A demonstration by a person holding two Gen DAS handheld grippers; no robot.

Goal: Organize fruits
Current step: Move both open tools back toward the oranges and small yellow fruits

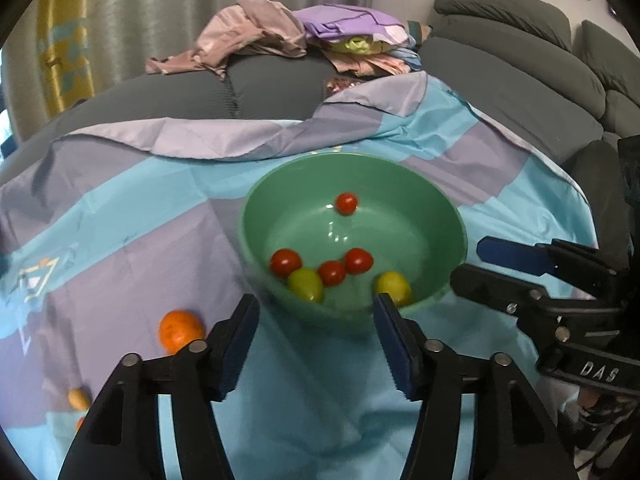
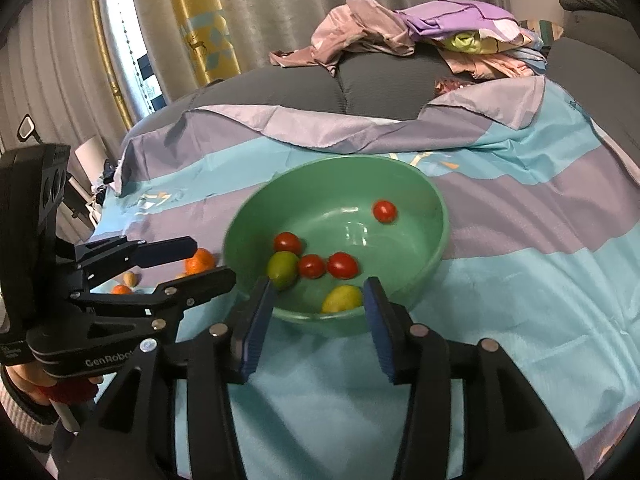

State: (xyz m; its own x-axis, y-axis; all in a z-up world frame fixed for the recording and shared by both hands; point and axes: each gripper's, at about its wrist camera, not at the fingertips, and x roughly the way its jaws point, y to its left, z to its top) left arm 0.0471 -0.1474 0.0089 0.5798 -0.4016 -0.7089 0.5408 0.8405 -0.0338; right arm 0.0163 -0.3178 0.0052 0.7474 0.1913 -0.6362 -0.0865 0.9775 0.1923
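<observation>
A green bowl (image 1: 420,208) (image 2: 320,184) stands on a blue and lilac cloth (image 1: 120,220). It holds several red cherry tomatoes (image 1: 331,272) (image 2: 342,265) and two yellow-green ones (image 1: 306,283) (image 2: 282,268). My left gripper (image 1: 316,308) (image 2: 212,260) is open just before the bowl's near rim, with nothing between its fingers. My right gripper (image 2: 319,292) (image 1: 470,262) is also open at the near rim and holds nothing. A mandarin (image 1: 180,330) (image 2: 200,260) lies on the cloth left of the bowl, beside the left gripper's fingers.
Small orange fruits (image 1: 78,398) (image 2: 130,279) lie further left on the cloth. A pile of clothes (image 1: 260,36) (image 2: 380,28) sits on the grey sofa (image 1: 500,12) behind. A person's hand (image 2: 24,380) holds the left gripper. Curtains hang at the back.
</observation>
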